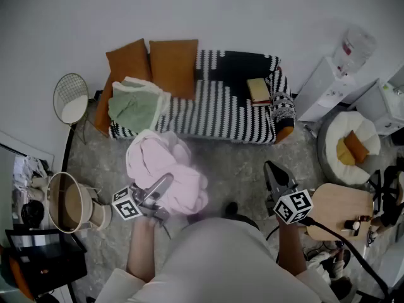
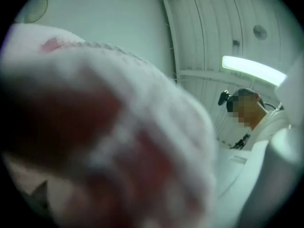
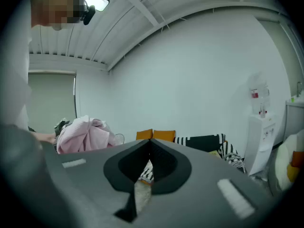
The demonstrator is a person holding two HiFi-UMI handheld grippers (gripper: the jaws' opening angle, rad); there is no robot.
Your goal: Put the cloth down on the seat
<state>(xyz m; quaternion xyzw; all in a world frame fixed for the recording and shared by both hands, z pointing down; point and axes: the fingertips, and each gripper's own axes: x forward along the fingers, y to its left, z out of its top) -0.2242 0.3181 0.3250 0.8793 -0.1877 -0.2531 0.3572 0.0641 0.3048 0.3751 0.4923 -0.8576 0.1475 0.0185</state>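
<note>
Pink cloth (image 1: 165, 172), soft and bunched, hangs at lower centre of the head view over a grey shaggy rug (image 1: 243, 163), short of the sofa (image 1: 221, 109). It fills the left gripper view as a blur and hides the jaws there. From the head, the left gripper (image 1: 163, 185) is clamped on the cloth's lower edge. The sofa, covered by a black-and-white striped knit throw against a plain white wall, carries two orange cushions (image 1: 158, 65), green fabric (image 1: 136, 106) and a book (image 1: 257, 90). The right gripper (image 1: 273, 172), lower right, has its jaws together, holding nothing.
</note>
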